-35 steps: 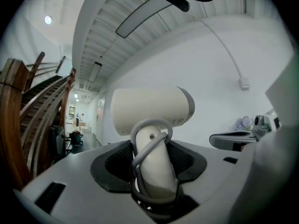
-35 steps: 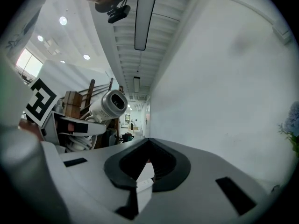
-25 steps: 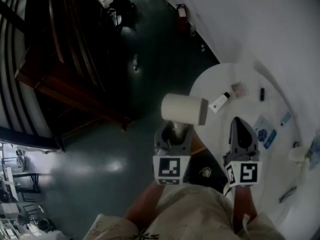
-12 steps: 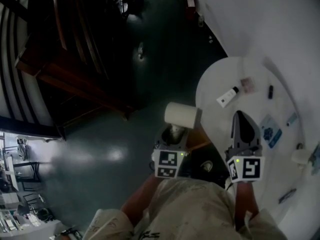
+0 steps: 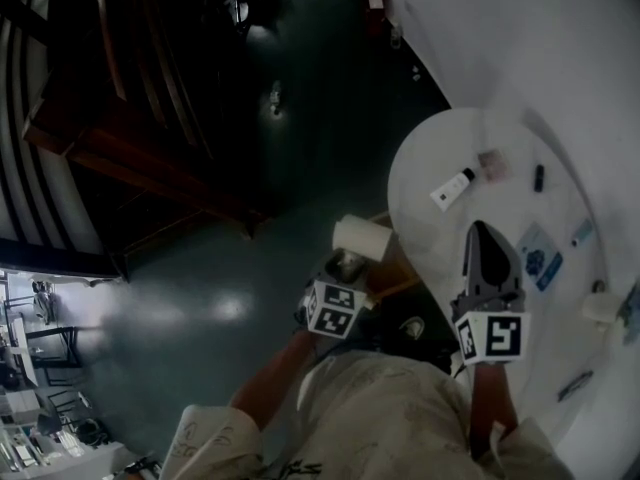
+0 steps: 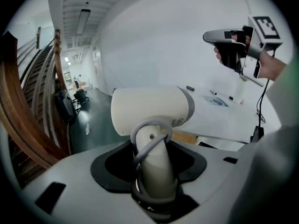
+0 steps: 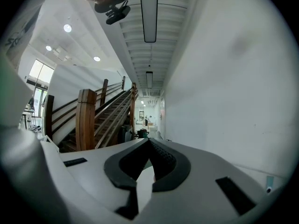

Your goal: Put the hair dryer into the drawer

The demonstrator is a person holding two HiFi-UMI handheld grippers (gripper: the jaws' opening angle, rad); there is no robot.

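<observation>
The cream hair dryer (image 5: pixel 362 236) hangs over the dark floor, just left of the round white table (image 5: pixel 520 118). My left gripper (image 5: pixel 345 266) is shut on its handle and tilts downward. In the left gripper view the barrel (image 6: pixel 149 108) lies crosswise above the jaws. The grey cord is looped round the handle (image 6: pixel 154 164) between them. My right gripper (image 5: pixel 482 233) hovers level over the table's near side with its jaws closed to a point and nothing in them; it also shows in the left gripper view (image 6: pixel 212 36). A brown wooden edge (image 5: pixel 398 286) sits under the table's rim; I cannot tell whether it is the drawer.
On the table lie a white tube (image 5: pixel 450 190), a small pink item (image 5: pixel 490 163), a small dark item (image 5: pixel 539 178) and a blue leaflet (image 5: pixel 537 260). A wooden staircase (image 5: pixel 120 118) rises at the left beyond the dark green floor (image 5: pixel 200 308). A white wall runs behind the table.
My left gripper has sunk with the hair dryer and tipped downward, so the dryer looks smaller and sits lower beside the table's rim. The right gripper has stayed put.
</observation>
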